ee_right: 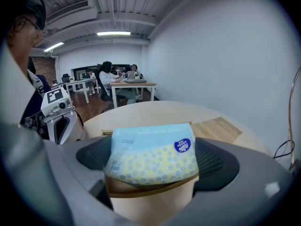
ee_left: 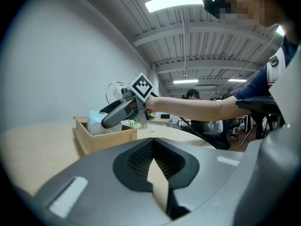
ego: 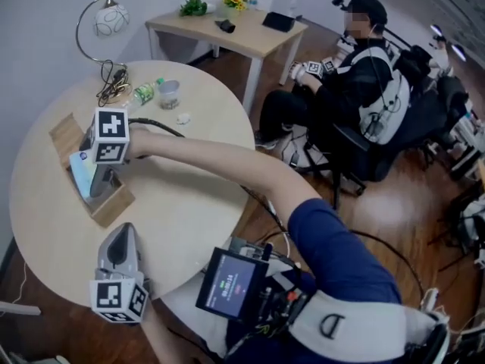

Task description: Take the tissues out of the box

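Note:
A light-blue tissue pack [ee_right: 153,154] with yellow dots sits between my right gripper's [ee_right: 153,167] pads, which press on both its ends, just over the wooden box's wall [ee_right: 141,188]. In the head view the right gripper [ego: 99,183] reaches down into the open box [ego: 114,203] at the table's left, over the tissue pack [ego: 79,170]. My left gripper [ego: 121,233] rests near the table's front edge, short of the box. Its jaws [ee_left: 157,182] are shut with nothing in them. It looks at the box [ee_left: 106,138], the tissue pack [ee_left: 96,122] and the right gripper [ee_left: 115,116].
A flat wooden board [ego: 64,133] lies beside the box. A lamp [ego: 102,21], cables [ego: 114,88], a small bottle [ego: 144,92] and a glass [ego: 168,93] stand at the round table's far side. A rectangular table [ego: 227,29] and a seated person [ego: 356,82] are beyond.

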`<state>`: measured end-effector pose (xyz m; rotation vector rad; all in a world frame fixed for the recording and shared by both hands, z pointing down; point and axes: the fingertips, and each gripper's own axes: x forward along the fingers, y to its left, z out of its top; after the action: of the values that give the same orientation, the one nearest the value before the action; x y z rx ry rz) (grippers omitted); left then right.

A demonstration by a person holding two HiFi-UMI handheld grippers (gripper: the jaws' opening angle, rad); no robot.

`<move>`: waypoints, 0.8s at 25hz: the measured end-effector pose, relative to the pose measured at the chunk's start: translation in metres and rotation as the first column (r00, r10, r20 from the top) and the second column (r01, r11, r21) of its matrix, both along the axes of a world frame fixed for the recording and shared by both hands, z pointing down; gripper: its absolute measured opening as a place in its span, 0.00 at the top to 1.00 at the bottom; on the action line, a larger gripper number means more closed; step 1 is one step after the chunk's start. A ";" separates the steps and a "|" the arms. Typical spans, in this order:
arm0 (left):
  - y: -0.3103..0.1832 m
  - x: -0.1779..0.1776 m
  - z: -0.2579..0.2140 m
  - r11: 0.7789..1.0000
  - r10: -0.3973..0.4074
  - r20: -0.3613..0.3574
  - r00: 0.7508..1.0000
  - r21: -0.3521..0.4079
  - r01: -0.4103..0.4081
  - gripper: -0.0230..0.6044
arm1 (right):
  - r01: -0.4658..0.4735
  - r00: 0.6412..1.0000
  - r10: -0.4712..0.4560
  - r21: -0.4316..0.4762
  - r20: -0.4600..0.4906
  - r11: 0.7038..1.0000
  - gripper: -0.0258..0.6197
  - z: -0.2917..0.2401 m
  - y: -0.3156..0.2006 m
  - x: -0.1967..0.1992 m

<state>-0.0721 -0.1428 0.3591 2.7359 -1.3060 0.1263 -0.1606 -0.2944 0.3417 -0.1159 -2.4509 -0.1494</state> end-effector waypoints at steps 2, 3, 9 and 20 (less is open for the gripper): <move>0.002 -0.004 -0.003 1.000 -0.014 -0.008 1.000 0.017 0.015 0.96 | -0.004 1.000 0.004 0.010 0.015 1.000 0.12 -0.003 0.000 0.001; 0.003 -0.007 -0.004 0.999 -0.023 -0.009 1.000 0.024 0.023 0.96 | -0.004 1.000 0.004 0.015 0.023 1.000 0.12 -0.005 0.002 0.000; 0.003 -0.024 -0.017 0.988 -0.115 -0.040 0.993 0.100 0.118 0.96 | -0.006 0.998 0.002 0.067 0.057 0.998 0.12 -0.019 0.007 0.002; -0.005 -0.069 -0.018 0.967 -0.242 -0.079 0.967 0.060 0.246 0.78 | -0.053 0.983 0.037 0.085 0.178 0.995 0.12 -0.051 0.005 0.011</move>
<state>-0.1412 -0.1478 0.3412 2.5784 -1.6407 -0.0378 -0.1498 -0.2897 0.2904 -0.0081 -2.6161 -0.2591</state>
